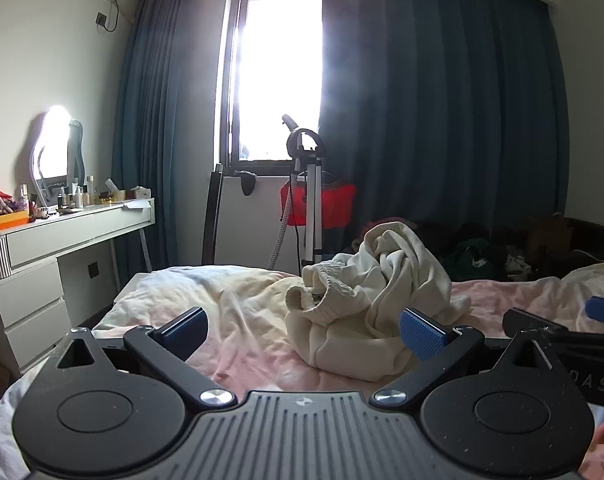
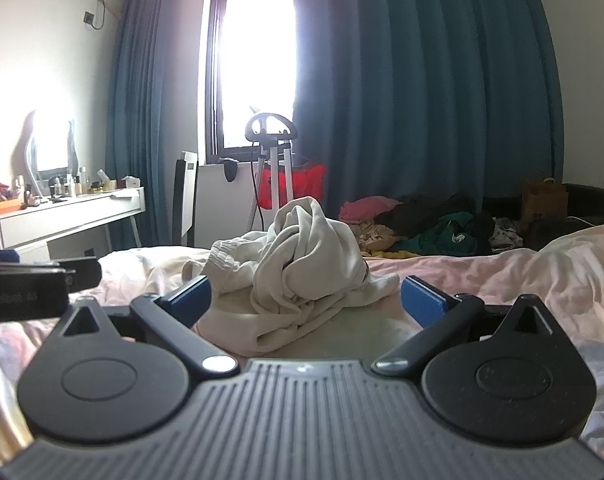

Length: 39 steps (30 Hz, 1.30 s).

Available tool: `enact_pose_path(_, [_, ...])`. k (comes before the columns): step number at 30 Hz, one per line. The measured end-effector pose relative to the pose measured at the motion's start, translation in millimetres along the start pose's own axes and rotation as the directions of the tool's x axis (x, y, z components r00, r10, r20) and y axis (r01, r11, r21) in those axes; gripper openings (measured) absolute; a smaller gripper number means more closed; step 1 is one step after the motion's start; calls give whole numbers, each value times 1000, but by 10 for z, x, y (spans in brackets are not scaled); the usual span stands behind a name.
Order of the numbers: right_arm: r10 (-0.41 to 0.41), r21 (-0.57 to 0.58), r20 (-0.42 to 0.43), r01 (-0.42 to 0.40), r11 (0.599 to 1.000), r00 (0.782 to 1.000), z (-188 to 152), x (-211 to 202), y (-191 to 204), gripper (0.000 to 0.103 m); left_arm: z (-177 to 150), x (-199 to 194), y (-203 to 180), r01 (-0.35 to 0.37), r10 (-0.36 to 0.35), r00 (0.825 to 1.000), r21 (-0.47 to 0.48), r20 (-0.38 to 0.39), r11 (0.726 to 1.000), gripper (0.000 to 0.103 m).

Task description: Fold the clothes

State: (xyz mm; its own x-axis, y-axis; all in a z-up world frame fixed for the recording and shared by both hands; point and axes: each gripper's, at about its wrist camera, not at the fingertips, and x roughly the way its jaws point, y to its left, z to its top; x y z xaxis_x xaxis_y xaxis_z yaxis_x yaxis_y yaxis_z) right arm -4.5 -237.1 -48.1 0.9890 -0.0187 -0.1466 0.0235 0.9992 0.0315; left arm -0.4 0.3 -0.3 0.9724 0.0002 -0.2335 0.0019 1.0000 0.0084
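Bedroom, pink bed sheet [image 2: 501, 276]: cream garment [image 2: 302, 264] crumpled, soft, light, best pinched at ribbed waistband [image 2: 226, 258]; left gripper [image 1: 303, 330] and right gripper [image 2: 305, 300] wide, empty.

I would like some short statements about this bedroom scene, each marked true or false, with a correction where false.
1. The cream garment lies crumpled on the bed. True.
2. The left hand-held gripper is shut on the garment. False: its jaws stand open, holding nothing.
3. The right hand-held gripper is open. True.
4. The curtains are red. False: they are dark blue.
5. The garment is neatly folded. False: it is bunched in a heap.
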Motion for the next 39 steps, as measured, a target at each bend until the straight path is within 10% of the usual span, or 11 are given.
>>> enact_pose_path(39, [11,36,-34,-10,999,999,-29,-16,-2,103,-34,-6,15,4,-4,1000,21,-2,1000,103])
